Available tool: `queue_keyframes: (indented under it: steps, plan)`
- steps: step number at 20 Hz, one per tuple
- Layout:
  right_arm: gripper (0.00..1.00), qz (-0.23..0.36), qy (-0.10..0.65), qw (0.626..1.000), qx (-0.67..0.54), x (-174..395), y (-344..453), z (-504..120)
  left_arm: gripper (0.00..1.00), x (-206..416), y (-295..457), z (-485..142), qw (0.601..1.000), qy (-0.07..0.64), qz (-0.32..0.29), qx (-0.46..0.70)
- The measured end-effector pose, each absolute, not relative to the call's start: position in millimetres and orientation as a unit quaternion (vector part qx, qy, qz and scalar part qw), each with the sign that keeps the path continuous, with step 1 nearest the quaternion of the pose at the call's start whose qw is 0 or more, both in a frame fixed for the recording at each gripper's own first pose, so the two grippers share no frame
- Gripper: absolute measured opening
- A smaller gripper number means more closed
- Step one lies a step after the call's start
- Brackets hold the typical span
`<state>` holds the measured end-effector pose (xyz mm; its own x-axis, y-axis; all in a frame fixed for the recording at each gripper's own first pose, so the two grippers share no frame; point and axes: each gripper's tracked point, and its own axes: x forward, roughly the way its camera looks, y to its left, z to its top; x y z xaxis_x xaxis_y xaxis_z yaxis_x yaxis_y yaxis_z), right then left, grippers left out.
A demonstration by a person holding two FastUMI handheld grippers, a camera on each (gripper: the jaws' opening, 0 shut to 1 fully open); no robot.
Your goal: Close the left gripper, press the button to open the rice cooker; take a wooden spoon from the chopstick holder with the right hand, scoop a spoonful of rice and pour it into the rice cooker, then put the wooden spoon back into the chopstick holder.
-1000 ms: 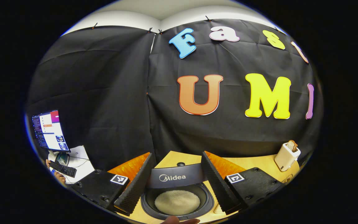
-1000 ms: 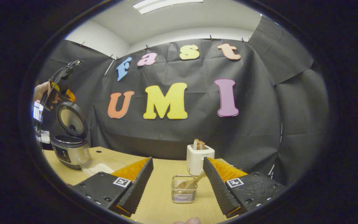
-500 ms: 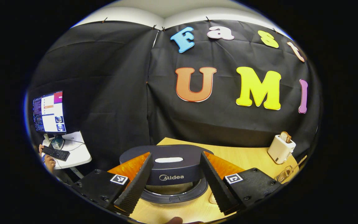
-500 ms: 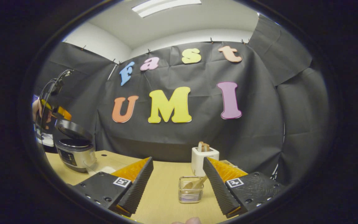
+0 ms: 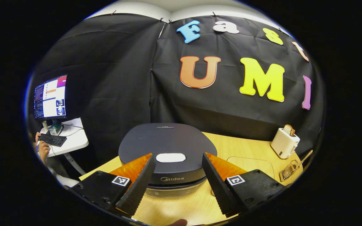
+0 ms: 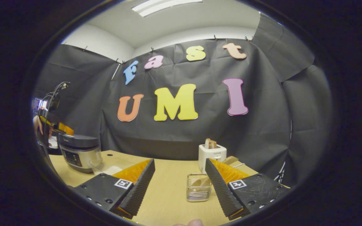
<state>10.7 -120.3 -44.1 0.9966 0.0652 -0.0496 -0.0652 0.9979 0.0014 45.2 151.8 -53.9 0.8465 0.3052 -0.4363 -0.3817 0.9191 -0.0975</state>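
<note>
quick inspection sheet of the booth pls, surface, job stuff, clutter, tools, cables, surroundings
surface: wooden table, bare between the things.
job's things: rice cooker lid down; wooden spoon resting in the chopstick holder; clear rice container beside the cooker.
clutter: toaster with bread behind the holder.
tools: left tool open, just above the cooker lid; right tool open, empty, facing the holder.
cables: a dark cable loops off the left tool.
surroundings: black cloth wall; monitor and keyboard on a side desk.

Chopstick holder (image 6: 199, 187) stands before toaster (image 6: 212, 156), rice cooker (image 6: 79, 153) far left.
</note>
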Motion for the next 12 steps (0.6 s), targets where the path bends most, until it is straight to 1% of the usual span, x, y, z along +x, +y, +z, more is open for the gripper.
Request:
queue_keyframes:
  steps: [5,8,9,12]
  plan:
    - [0.96,0.028,0.031,0.999,0.006,12,-123,-50,0.89,47,157,-58,0.959,0.200,0.183,-0.084]
    - [0.96,0.030,0.040,0.999,0.012,13,-120,-57,0.89,47,155,-61,0.964,0.194,0.179,-0.034]
    - [0.95,0.031,0.043,0.999,0.013,14,-119,-59,0.89,48,157,-59,0.967,0.181,0.177,-0.016]
    - [0.95,0.036,0.050,0.998,0.017,19,-113,-65,0.88,45,159,-64,0.969,0.167,0.177,-0.029]
